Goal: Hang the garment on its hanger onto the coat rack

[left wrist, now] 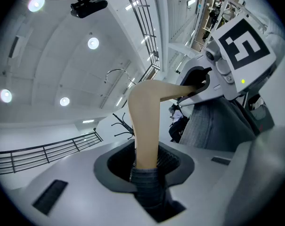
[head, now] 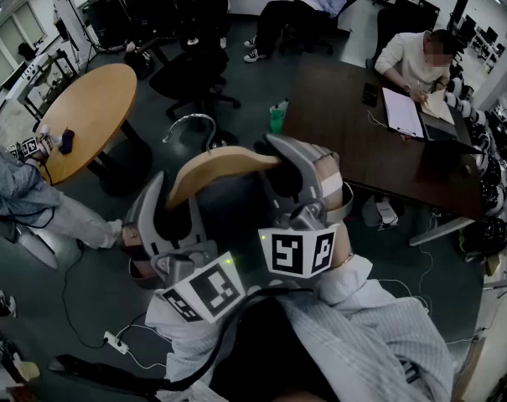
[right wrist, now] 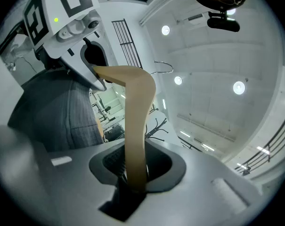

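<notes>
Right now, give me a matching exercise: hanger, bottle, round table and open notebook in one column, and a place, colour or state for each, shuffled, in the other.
1 hanger
2 bottle
3 round table
4 open notebook

A green
B lies on the dark table
C clamped at its ends by the left gripper and the right gripper
D far left of the head view

Pairs: 1-C, 2-A, 3-D, 4-B
</notes>
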Demonstrator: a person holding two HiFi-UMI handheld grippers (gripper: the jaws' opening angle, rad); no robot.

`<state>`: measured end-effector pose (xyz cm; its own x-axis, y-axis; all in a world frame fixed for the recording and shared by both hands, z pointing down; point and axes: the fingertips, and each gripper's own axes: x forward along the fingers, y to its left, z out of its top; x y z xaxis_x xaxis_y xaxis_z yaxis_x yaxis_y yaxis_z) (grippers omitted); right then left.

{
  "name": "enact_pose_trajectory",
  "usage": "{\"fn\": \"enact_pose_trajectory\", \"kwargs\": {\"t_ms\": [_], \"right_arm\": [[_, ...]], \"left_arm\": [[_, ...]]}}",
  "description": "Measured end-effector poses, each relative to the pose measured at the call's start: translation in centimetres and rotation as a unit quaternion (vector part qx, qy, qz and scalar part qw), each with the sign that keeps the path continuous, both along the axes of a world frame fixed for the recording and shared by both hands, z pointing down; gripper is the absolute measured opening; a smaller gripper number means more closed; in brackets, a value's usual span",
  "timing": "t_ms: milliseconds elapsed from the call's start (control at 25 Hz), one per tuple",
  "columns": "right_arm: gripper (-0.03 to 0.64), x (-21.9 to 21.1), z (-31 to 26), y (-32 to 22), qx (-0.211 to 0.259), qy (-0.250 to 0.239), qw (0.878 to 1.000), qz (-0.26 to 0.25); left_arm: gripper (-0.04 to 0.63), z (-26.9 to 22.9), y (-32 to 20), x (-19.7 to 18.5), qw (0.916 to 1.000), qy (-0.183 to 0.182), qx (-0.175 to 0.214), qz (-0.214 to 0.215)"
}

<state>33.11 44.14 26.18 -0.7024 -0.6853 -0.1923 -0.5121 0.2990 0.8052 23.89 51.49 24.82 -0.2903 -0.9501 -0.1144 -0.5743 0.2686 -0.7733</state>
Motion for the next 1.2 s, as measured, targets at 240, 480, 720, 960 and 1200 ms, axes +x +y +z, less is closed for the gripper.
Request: {"fn": "enact_pose_trajectory", "kwargs": {"t_ms": [240,480,720,960,1200], "right_arm": [[0.078,0.6,0.5,-0.1,-0.002,0.0,1.0,-0.003],[0.083,1.9,0.5,-0.3,0.003,-0.005,1.0,-0.009],[0.087,2.4,0.9,-0.9,0.0,-0.008,0.999,-0.031],[0.097,-0.4,2.4,-1.9,-0.013,0.006,0.998,-0.057],[0.096,-6.6,3.6,-5.7,-0.025,0.017,0.998,-0.057]], "left_arm": [[0.107,0.5,-0.1,0.6,1.0,0.002,-0.004,0.0],[0.107,0.7,-0.3,2.0,1.0,0.005,-0.002,-0.006],[0.107,1.2,-0.5,2.8,0.9996,0.009,-0.005,-0.026],[0.107,3.0,-1.0,0.3,0.9979,0.032,-0.02,-0.052],[0.107,4.1,-4.8,-5.9,0.9974,0.04,-0.029,-0.052]]}}
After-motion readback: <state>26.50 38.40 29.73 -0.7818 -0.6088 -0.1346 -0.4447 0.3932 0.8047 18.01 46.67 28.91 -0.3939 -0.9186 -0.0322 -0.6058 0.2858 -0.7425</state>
